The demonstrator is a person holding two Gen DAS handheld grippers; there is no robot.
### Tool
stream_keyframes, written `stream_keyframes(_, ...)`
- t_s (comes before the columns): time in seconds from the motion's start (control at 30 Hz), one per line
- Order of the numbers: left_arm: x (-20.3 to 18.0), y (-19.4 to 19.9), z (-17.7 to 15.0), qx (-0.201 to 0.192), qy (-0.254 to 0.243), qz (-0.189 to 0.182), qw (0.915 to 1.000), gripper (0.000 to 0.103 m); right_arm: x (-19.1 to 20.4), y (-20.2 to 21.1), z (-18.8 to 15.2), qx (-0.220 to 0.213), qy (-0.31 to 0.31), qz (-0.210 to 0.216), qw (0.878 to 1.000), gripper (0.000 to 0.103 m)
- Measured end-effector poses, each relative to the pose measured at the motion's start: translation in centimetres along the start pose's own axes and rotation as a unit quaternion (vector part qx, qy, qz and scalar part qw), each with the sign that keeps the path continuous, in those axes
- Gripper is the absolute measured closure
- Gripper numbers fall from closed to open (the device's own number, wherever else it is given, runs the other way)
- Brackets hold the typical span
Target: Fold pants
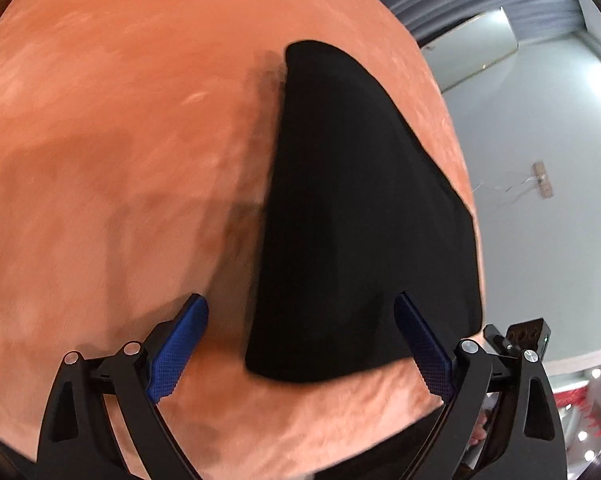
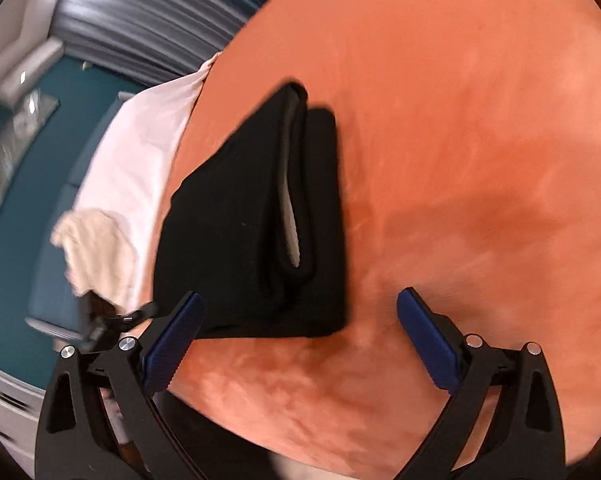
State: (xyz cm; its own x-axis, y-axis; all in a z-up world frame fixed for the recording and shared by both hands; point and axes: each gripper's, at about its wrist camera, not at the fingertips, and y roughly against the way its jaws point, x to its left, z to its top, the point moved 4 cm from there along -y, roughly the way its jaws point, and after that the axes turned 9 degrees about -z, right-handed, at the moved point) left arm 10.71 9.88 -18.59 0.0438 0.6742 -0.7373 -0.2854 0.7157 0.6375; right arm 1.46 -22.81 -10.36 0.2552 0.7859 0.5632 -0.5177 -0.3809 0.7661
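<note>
Pants (image 2: 252, 220), black and folded into a compact bundle, lie on the orange bedspread (image 1: 120, 140) near its edge.
Left gripper (image 1: 300, 344) and right gripper (image 2: 298, 340) hover spread, empty; white sheet (image 2: 140, 152) and cream cloth (image 2: 96, 248) lie beyond that edge.

Both grippers spread wide, gripping nothing.
Left gripper (image 1: 300, 344) and right gripper (image 2: 300, 340): blue pads (image 1: 178, 350) well apart, gap between jaws free.
</note>
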Motion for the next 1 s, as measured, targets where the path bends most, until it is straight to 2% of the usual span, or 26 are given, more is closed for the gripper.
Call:
stream_keyframes(0.13,-1.3,-1.5,1.3,0.008,-0.033,0.033,0.9989,0.006,1.8,-1.8,0.8,0.016,-0.007,0.053,0.998,0.008)
stream_keyframes(0.17,-1.5,-1.7,1.5,0.008,-0.038,0.036,0.9986,0.006,2.4,-2.6,1.0,0.020,-0.003,0.052,0.998,0.008)
stream_keyframes(0.23,-2.1,-2.5,1.7,0.003,-0.046,0.047,0.9978,0.006,3.6,-3.5,0.9,0.015,0.021,0.025,0.999,0.008)
stream_keyframes(0.3,-2.8,-3.0,1.8,0.004,-0.059,0.042,0.9974,0.006,4.6,-4.3,0.8,0.011,0.044,0.000,0.999,0.005)
stream_keyframes(0.43,-3.5,-3.5,1.2,-0.021,-0.074,0.061,0.9952,0.006,5.3,-4.8,0.3,-0.004,0.064,-0.017,0.998,0.005)
stream_keyframes(0.53,-3.0,-2.9,0.6,-0.056,-0.068,0.042,0.9952,0.006,5.4,-5.1,0.2,-0.030,0.077,-0.030,0.996,0.005)
stream_keyframes(0.67,-2.7,-2.6,0.5,-0.054,-0.071,0.043,0.9951,0.006,5.9,-5.9,0.3,-0.041,0.086,-0.067,0.993,0.007)
stream_keyframes(0.7,-2.6,-2.4,0.5,-0.057,-0.067,0.045,0.9951,0.010,5.8,-5.7,0.4,-0.047,0.082,-0.081,0.992,0.020)
stream_keyframes(0.73,-2.5,-2.1,0.5,-0.059,-0.068,0.054,0.9945,0.021,5.6,-5.5,0.4,-0.046,0.078,-0.075,0.993,0.041)
stream_keyframes(0.77,-2.6,-1.7,0.5,-0.061,-0.070,0.055,0.9941,0.027,5.5,-5.5,0.4,-0.042,0.067,-0.055,0.995,0.052)
stream_keyframes(0.8,-2.7,-1.2,0.4,-0.062,-0.069,0.055,0.9942,0.039,5.5,-5.3,0.4,-0.040,0.055,-0.042,0.997,0.059)
stream_keyframes(0.83,-3.0,-1.0,0.2,-0.063,-0.070,0.055,0.9941,0.050,5.7,-5.2,0.3,-0.043,0.064,-0.047,0.996,0.061)
stream_keyframes(0.9,-3.4,-0.3,0.1,-0.061,-0.075,0.056,0.9937,0.059,6.4,-5.0,0.0,-0.052,0.077,-0.055,0.994,0.063)
stream_keyframes(1.0,-4.4,0.6,-0.3,-0.061,-0.091,0.069,0.9916,0.066,7.2,-4.3,-0.2,-0.057,0.079,-0.045,0.994,0.065)
